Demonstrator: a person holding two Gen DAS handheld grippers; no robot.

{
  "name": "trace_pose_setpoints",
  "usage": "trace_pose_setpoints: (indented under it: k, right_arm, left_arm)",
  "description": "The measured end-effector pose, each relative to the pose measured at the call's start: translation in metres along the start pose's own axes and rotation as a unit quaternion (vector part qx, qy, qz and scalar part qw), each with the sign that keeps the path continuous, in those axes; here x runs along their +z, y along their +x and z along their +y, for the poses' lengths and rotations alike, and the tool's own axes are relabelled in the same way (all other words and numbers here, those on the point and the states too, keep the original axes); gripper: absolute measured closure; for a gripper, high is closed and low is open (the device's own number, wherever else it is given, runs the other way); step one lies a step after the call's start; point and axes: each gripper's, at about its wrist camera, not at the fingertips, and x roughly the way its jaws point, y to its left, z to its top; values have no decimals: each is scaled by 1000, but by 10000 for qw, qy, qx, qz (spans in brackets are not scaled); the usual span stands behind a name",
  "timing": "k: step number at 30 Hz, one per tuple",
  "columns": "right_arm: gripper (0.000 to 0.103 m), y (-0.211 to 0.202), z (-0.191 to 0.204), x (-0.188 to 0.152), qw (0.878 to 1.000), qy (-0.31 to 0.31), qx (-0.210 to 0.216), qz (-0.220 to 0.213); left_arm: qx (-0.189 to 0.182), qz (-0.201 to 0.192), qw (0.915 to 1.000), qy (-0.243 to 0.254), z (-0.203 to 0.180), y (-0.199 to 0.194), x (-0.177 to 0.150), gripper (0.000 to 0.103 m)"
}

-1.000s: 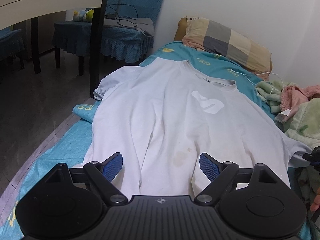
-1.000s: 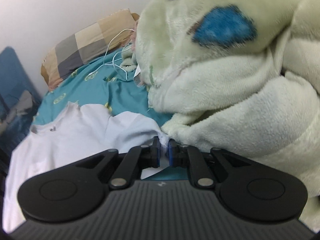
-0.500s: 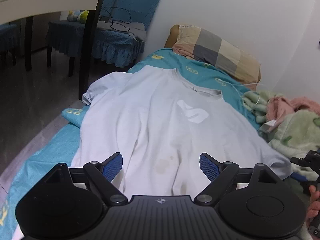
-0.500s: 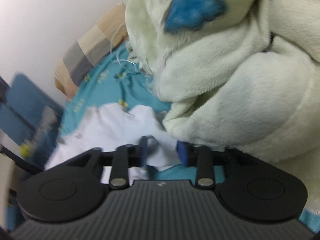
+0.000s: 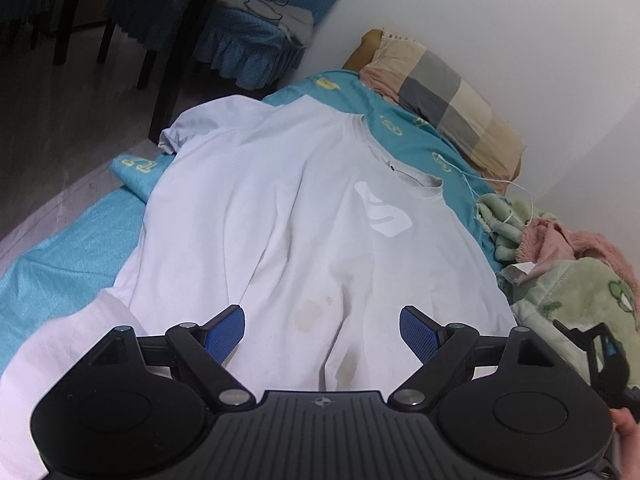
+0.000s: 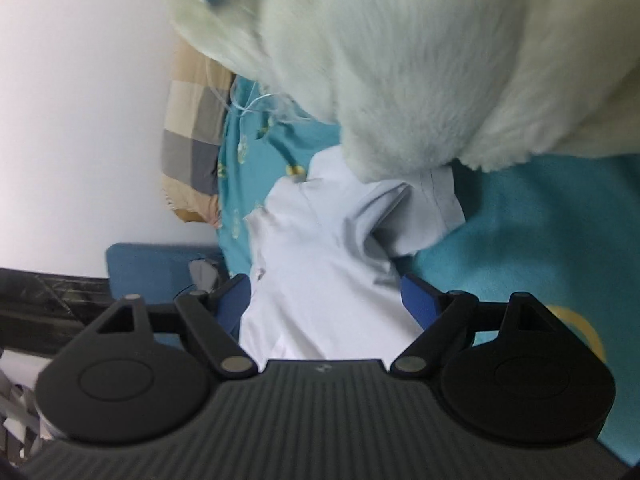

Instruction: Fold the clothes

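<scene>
A white T-shirt [image 5: 304, 216] lies flat on the teal bed sheet [image 5: 60, 256], its collar at the far end near the checked pillow [image 5: 448, 92]. The left gripper [image 5: 322, 326] hangs over the near hem — jaws wide apart, holding nothing. The right gripper [image 6: 326, 294] is spread wide too, over the shirt's right sleeve [image 6: 416, 216], which pokes out from under a fluffy green blanket [image 6: 420, 60].

R gripper [image 6: 325, 300] let go of shirt sleeve [image 6: 420, 216].

Home bedroom — bed [image 5: 68, 248], pillow [image 5: 448, 100]
</scene>
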Motion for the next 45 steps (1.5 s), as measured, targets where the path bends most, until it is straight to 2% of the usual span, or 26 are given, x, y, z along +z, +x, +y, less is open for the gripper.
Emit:
trace_pose_setpoints:
  k: [5, 7, 11, 12, 13, 14, 15, 17, 18, 21, 22, 25, 26, 27, 30, 32, 33, 34, 36, 38, 41, 43, 45]
  right_arm:
    - [19, 53, -3, 14, 9976, -465, -375, -338]
    - [19, 65, -3, 13, 9947, -693, -340, -682]
    - [18, 88, 19, 6, 9780, -1614, -554, -1198]
    - [22, 94, 25, 4, 9720, -1861, -617, -1294]
    - [28, 100, 30, 3, 9647, -2114, -750, -1380]
    - [41, 105, 36, 1, 9567, -2340, -934, -1458]
    - [59, 110, 42, -1, 9478, -2560, -1122, -1533]
    - [81, 113, 56, -6, 9292, -2925, -1430, -1747]
    - [86, 114, 63, -9, 9203, -3089, -1522, -1858]
    - [89, 113, 93, -36, 8644, -4132, -1755, -2264]
    - [90, 115, 104, -53, 8303, -4702, -1808, -2383]
    - [90, 123, 125, -124, 6979, -6485, -1738, -2493]
    - [90, 128, 130, -145, 6611, -6922, -1633, -2390]
    - [90, 133, 132, -169, 6290, -7291, -1544, -2212]
    - [93, 152, 128, -231, 5569, -8063, -1286, -1522]
    - [90, 162, 127, -254, 5510, -8186, -1238, -1044]
    - [82, 166, 127, -264, 5489, -8231, -1217, -805]
    - [74, 164, 127, -270, 5585, -8172, -1258, -669]
    - [35, 154, 129, -270, 5897, -7988, -1116, -416]
    - [22, 138, 133, -262, 6223, -7773, -891, -263]
    - [22, 94, 136, -248, 6702, -7383, -754, -17]
    - [22, 64, 134, -235, 7103, -6985, -873, 58]
    - [22, 20, 120, -216, 7438, -6604, -1023, 116]
  left_arm:
    - [59, 3, 10000, -14, -3, 14, 3, 16]
    - [81, -27, 10000, -31, -3, 18, 5, 16]
    - [81, -47, 9998, -157, 3, 24, 8, 16]
    - [76, -42, 9997, -211, 5, 25, 9, 16]
    - [58, -33, 9996, -260, 6, 26, 10, 16]
    - [37, -38, 9996, -283, 7, 26, 11, 16]
    - [18, -49, 9995, -298, 8, 26, 12, 16]
    - [-14, -98, 9996, -267, 9, 24, 15, 16]
    - [-24, -146, 9997, -197, 9, 22, 17, 16]
    - [-35, -367, 9993, 62, 11, 15, 26, 16]
    - [-47, -449, 9989, 105, 12, 11, 30, 16]
    - [-144, -621, 9980, 41, 21, 1, 41, 16]
    - [-165, -676, 9976, 22, 23, -2, 44, 16]
    - [-158, -720, 9973, 20, 25, -3, 45, 16]
    - [-127, -811, 9966, 32, 29, -7, 47, 16]
    - [-131, -837, 9964, 93, 28, -8, 47, 16]
    - [-135, -850, 9962, 128, 27, -8, 46, 16]
    - [-138, -862, 9960, 163, 26, -8, 46, 16]
    - [-144, -887, 9957, 233, 25, -9, 45, 16]
    - [-150, -912, 9953, 303, 24, -10, 44, 16]
    - [-160, -949, 9945, 409, 22, -10, 43, 16]
    - [-103, -970, 9936, 573, 18, -13, 40, 16]
    - [-32, -988, 9923, 750, 13, -16, 36, 16]
